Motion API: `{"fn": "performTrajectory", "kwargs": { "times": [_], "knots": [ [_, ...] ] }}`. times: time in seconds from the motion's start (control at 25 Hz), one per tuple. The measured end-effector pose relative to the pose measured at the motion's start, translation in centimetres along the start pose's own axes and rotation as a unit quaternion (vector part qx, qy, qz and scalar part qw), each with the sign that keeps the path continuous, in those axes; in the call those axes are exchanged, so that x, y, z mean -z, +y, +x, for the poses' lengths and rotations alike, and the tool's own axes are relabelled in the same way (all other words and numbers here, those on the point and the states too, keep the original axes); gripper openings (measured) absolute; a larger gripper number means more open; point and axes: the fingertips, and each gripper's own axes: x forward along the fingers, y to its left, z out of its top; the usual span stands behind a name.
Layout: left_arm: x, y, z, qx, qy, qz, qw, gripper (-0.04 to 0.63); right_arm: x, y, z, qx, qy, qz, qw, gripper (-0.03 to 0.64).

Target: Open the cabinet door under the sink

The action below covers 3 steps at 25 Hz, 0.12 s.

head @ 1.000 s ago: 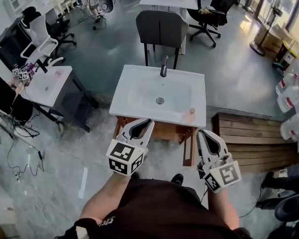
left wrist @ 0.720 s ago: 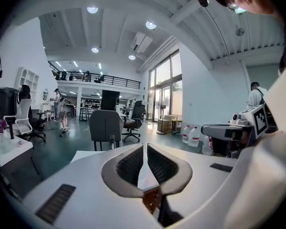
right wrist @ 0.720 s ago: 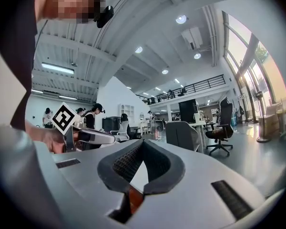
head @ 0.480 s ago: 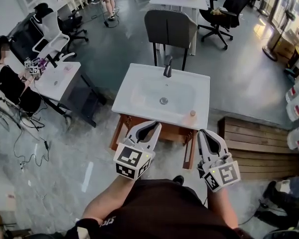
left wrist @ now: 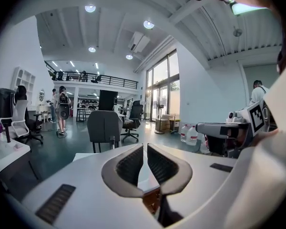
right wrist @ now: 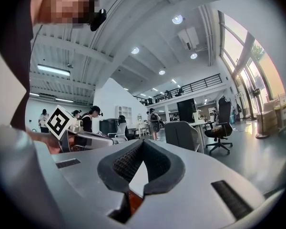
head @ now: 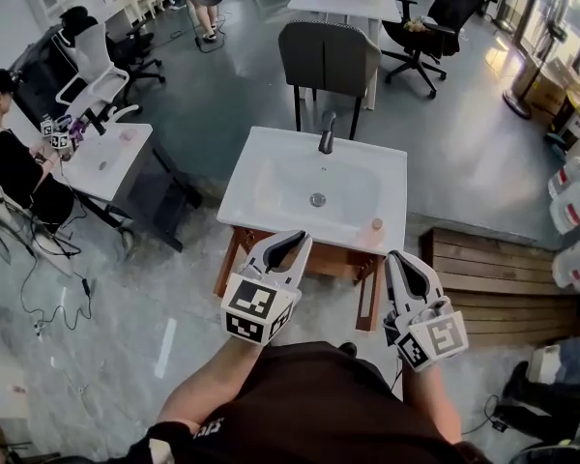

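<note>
The wooden cabinet (head: 333, 259) stands under the white sink (head: 271, 177), facing the person. The left gripper (head: 295, 237) hovers in front of its upper left part, jaws a narrow slit apart with nothing between them. The right gripper (head: 398, 257) hovers near the upper right corner, jaws closed together and empty

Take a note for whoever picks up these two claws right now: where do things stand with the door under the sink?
Left claw: jaws barely parted, empty, near the front edge of the white rectangular ceramic sink.
Right claw: shut, empty, beside it.
The brown wooden cabinet sits under the sink, straight ahead.
Done: nothing gripped yet.
Left: lower to the cabinet front, find its door, grip it, pull it open.
</note>
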Motion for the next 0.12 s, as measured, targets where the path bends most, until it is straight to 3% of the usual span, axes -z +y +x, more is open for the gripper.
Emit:
{"fn": "performTrajectory", "kwargs": {
  "times": [0.12],
  "knots": [
    [-0.08,0.50,-0.06,0.000,-0.001,0.000,1.0000,0.040,0.16,-0.22,-0.02,0.008,0.000,0.005,1.000,0.011]
  ]
}}
